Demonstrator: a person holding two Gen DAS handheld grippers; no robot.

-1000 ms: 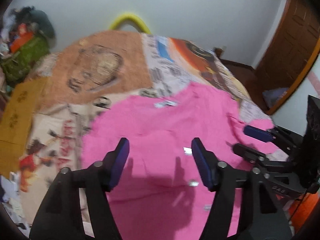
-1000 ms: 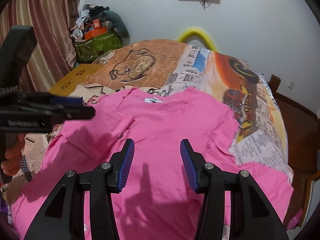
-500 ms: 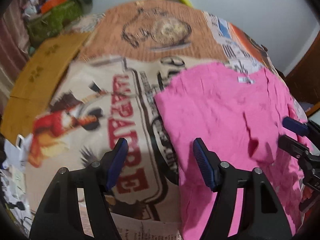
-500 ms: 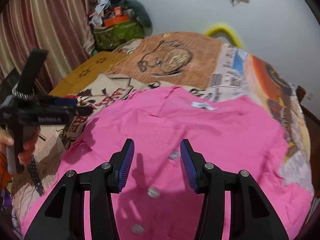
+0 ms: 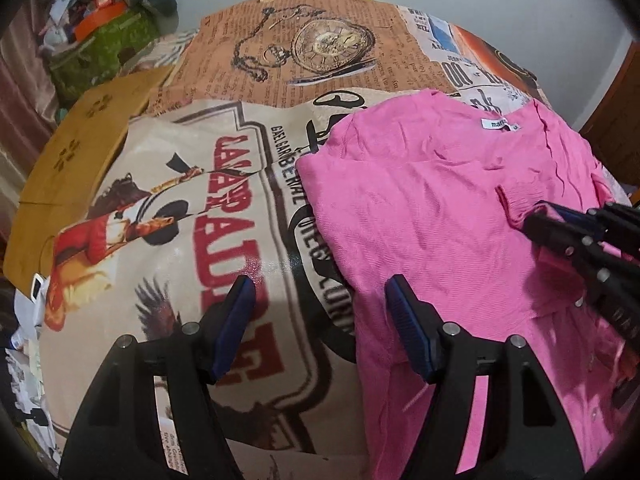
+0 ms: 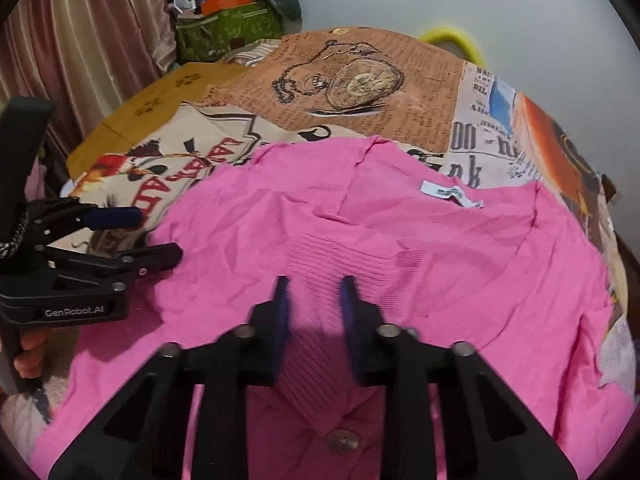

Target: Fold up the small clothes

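Note:
A pink buttoned cardigan (image 6: pixel 400 248) lies spread on a printed cloth, its white neck label (image 6: pixel 450 194) at the far side. My right gripper (image 6: pixel 314 284) points down at the ribbed button band. Its jaws are closing on a raised fold of that band, which fills the gap between the pads. The left wrist view shows the right gripper (image 5: pixel 536 218) pinching a small peak of the cardigan (image 5: pixel 420 208). My left gripper (image 5: pixel 319 284) is open over the garment's left edge, one finger above pink fabric and the other above the cloth. It also shows as the left gripper (image 6: pixel 156 236) with a hand behind it.
The printed cloth (image 5: pixel 208 208) covers the whole surface, with a brown board (image 5: pixel 80 148) beyond its left edge. A green bag of clutter (image 6: pixel 228 28) and a curtain (image 6: pixel 88 40) stand at the far left. A yellow hoop (image 6: pixel 452 38) leans on the white wall.
The right gripper's jaws have narrowed onto the ribbed band. The left gripper dropped and swung from over the cardigan's middle to its left edge, still open.

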